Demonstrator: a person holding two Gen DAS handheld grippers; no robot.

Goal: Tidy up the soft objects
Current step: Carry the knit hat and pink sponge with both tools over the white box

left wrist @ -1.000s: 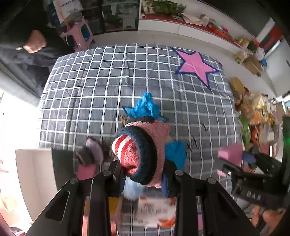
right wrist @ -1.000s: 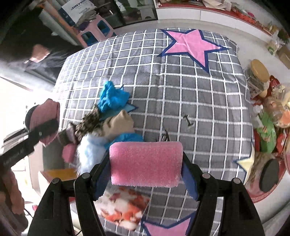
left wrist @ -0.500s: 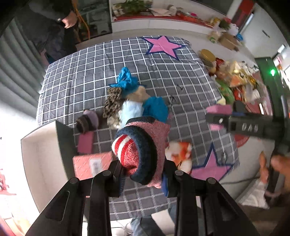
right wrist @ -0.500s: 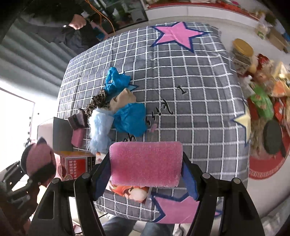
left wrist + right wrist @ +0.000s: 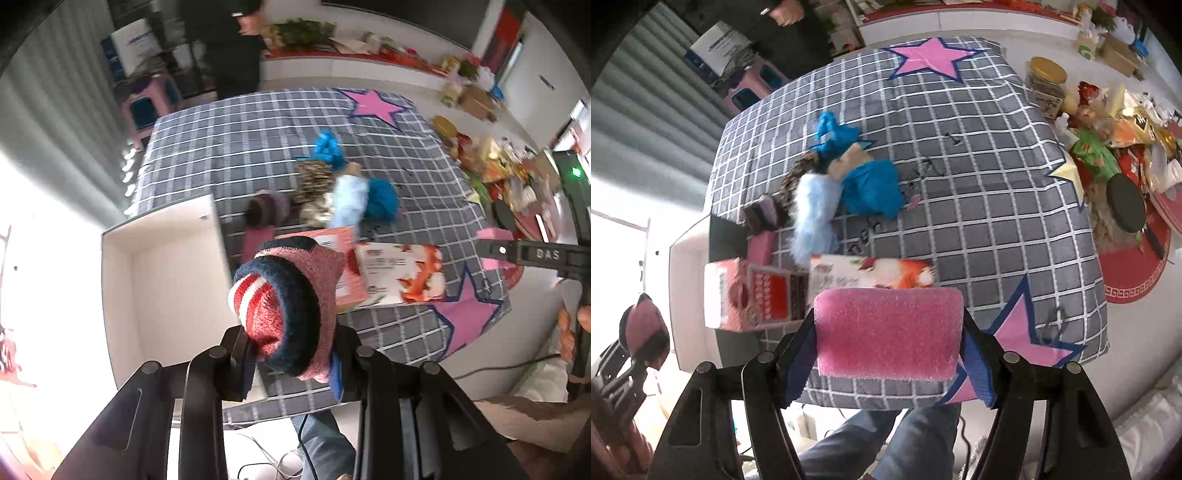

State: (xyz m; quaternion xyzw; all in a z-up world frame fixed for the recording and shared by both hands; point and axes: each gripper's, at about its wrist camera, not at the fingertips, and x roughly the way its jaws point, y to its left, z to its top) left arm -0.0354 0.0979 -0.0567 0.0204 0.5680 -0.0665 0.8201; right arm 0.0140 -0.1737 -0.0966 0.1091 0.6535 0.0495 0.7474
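My left gripper (image 5: 291,354) is shut on a rolled knit hat (image 5: 288,306), pink and navy with red and white stripes, held high above the near right side of an open white box (image 5: 166,280). My right gripper (image 5: 890,350) is shut on a pink sponge (image 5: 888,332), held above the near edge of the grey checked table (image 5: 979,192). A pile of soft things lies mid-table: blue cloths (image 5: 871,184), a pale blue fluffy piece (image 5: 812,214), a leopard-print piece (image 5: 314,181) and a small dark hat (image 5: 266,210).
Two printed cartons lie near the front edge: a pink one (image 5: 750,295) and an orange-and-white one (image 5: 871,277). A small pink block (image 5: 761,245) lies by the box. Jars and snack bags (image 5: 1108,122) crowd the floor to the right. A person (image 5: 229,44) stands behind the table.
Both grippers have pulled back and up from the table, still holding the hat and the sponge. The left one has swung left, so the white box now lies under it.
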